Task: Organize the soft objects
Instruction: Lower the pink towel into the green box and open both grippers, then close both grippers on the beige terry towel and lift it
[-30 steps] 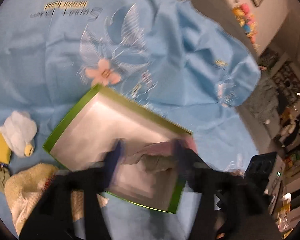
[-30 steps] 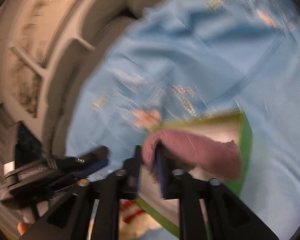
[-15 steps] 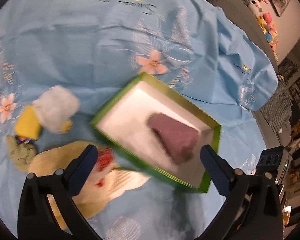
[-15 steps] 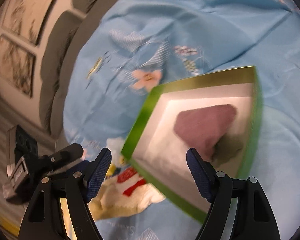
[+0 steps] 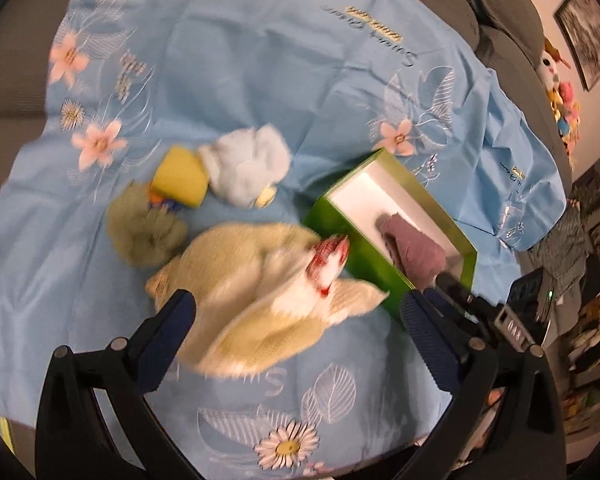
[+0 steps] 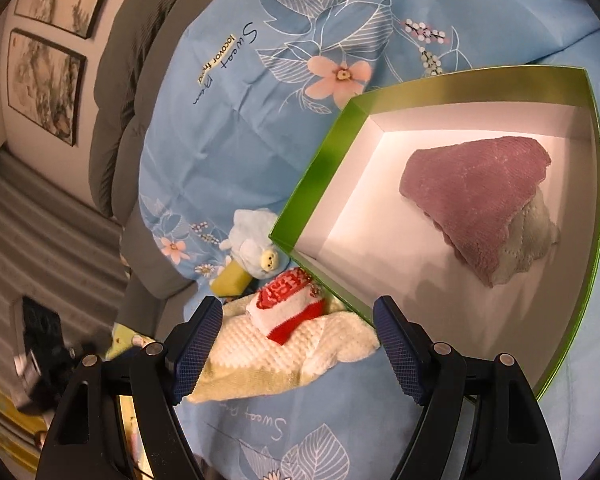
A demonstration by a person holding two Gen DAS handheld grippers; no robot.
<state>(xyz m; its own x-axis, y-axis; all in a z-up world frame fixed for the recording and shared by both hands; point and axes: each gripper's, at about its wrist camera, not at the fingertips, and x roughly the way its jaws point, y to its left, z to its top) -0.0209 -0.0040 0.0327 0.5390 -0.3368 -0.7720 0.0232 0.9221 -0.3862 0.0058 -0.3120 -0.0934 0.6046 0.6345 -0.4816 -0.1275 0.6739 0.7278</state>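
jaws of left gripper (image 5: 296, 322) and right gripper (image 6: 298, 344) spread, empty; purple cloth (image 6: 476, 200) in green box (image 6: 320, 168).

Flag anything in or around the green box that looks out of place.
Nothing damaged or spilled. The purple cloth lies crumpled inside the green box, a pale cloth poking out beneath it. The cream towel lies bunched against the box's outer wall.

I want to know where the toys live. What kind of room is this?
Probably a living room in a home. A grey sofa sits under the blue flowered sheet, framed pictures hang on the wall, and plush toys are piled at the side.
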